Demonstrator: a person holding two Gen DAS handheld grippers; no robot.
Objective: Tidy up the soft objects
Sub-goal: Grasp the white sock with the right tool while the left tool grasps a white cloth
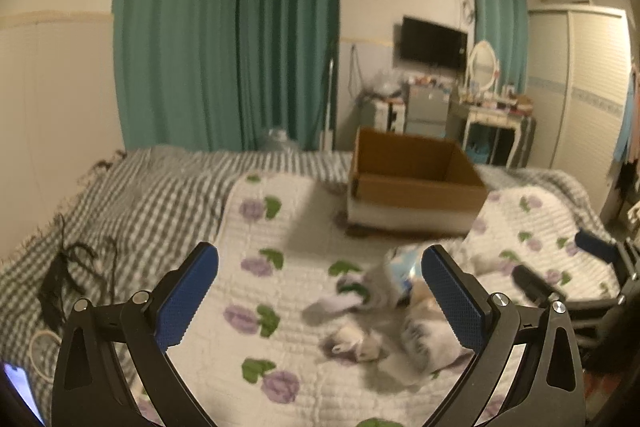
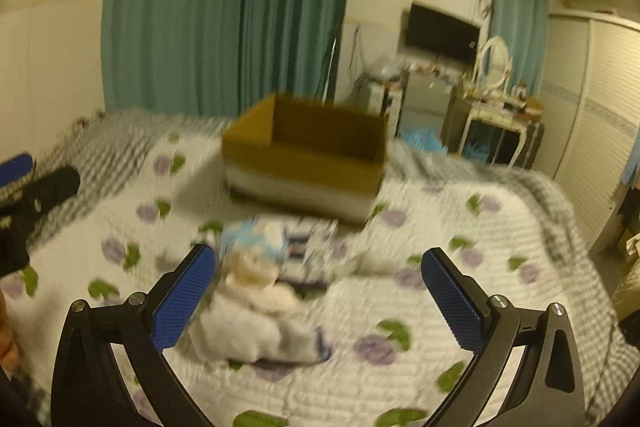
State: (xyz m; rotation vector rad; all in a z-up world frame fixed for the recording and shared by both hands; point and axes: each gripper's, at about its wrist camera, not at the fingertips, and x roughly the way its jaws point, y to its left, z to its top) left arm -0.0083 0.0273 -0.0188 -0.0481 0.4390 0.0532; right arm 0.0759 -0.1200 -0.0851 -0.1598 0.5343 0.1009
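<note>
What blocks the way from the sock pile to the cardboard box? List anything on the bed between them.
Nothing visible does. The sock pile lies on the floral quilt just in front of the open cardboard box, with only bare quilt between them. Both the left gripper and right gripper are open above the pile, unobstructed.

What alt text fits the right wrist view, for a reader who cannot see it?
The open right tool hovers over a blurred pile of soft items on a floral quilt. An open cardboard box stands behind the pile.
</note>
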